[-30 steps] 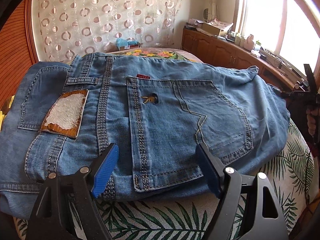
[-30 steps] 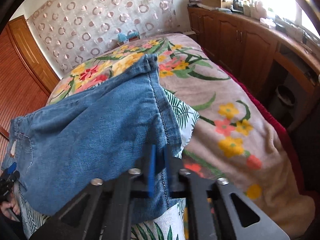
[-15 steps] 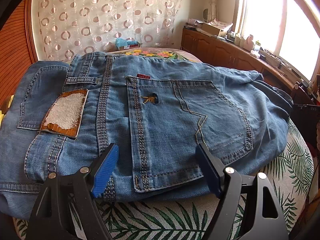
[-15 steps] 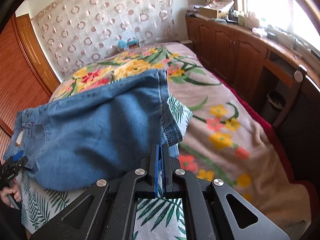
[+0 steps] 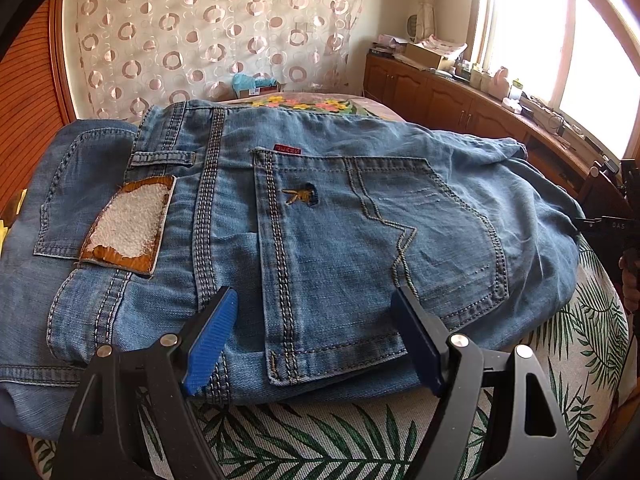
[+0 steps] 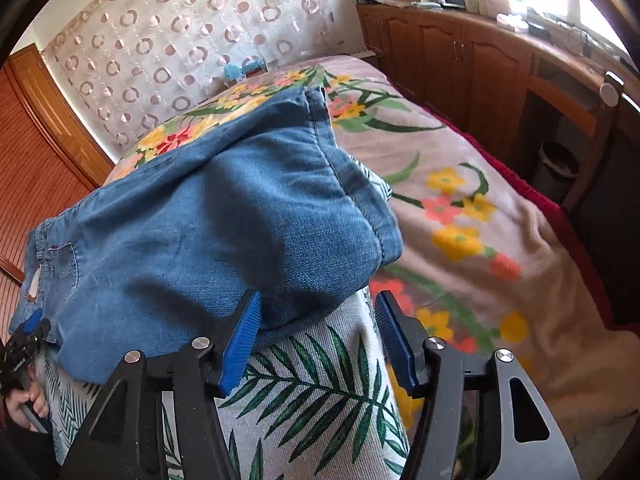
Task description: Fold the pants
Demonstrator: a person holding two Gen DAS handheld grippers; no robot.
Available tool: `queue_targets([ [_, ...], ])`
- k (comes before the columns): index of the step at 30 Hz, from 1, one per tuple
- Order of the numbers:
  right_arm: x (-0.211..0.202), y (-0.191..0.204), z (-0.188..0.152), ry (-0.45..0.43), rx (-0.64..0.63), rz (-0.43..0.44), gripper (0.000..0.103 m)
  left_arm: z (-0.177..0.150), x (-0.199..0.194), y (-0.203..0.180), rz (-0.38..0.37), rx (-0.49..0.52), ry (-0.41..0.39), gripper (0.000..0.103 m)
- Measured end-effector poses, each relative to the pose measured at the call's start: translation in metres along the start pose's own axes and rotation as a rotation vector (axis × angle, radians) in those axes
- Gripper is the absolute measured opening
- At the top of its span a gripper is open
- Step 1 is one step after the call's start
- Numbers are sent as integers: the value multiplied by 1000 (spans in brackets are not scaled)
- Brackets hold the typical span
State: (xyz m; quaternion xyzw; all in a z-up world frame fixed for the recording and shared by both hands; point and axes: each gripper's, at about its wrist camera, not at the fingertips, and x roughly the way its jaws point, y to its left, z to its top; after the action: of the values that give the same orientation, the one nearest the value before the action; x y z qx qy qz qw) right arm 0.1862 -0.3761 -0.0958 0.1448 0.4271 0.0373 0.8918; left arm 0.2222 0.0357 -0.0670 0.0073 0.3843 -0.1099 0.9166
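Folded blue jeans (image 5: 328, 216) lie on a leaf-print cushion (image 5: 320, 436). The seat side faces up, with a back pocket and a worn waist patch (image 5: 128, 224). My left gripper (image 5: 314, 338) is open, its blue pads just over the near edge of the jeans, holding nothing. In the right wrist view the folded leg end of the jeans (image 6: 224, 232) rests on the cushion (image 6: 320, 392). My right gripper (image 6: 318, 338) is open just in front of that end, empty. It also shows at the far right of the left wrist view (image 5: 626, 216).
The cushion sits on a bed with a floral blanket (image 6: 460, 208). Wooden cabinets (image 6: 480, 52) with clutter run along the window wall. A bin (image 6: 558, 168) stands by the bed. A patterned curtain (image 5: 208, 28) hangs behind, and a wooden panel (image 6: 36, 168) stands at left.
My right gripper was shut on the leg hem, set it down onto the pile, then opened and let go. The left gripper stayed open and still.
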Motion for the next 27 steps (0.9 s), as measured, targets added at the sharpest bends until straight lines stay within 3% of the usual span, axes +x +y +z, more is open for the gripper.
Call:
queue_targets([
  [12, 10, -3, 13, 23, 53, 40, 60, 1, -2, 0, 5, 0, -8, 80],
  [16, 3, 10, 7, -30, -12, -17, 36, -1, -16, 5, 0, -19, -21, 80],
  [17, 1, 12, 6, -46, -25, -32, 23, 0, -22, 8, 8, -30, -30, 80],
  [18, -2, 14, 5, -62, -37, -11, 16, -1, -29, 12, 20, -37, -42, 80],
  [27, -13, 31, -5, -119, -111, 6, 12, -10, -59, 67, 145, -141, -71, 80],
])
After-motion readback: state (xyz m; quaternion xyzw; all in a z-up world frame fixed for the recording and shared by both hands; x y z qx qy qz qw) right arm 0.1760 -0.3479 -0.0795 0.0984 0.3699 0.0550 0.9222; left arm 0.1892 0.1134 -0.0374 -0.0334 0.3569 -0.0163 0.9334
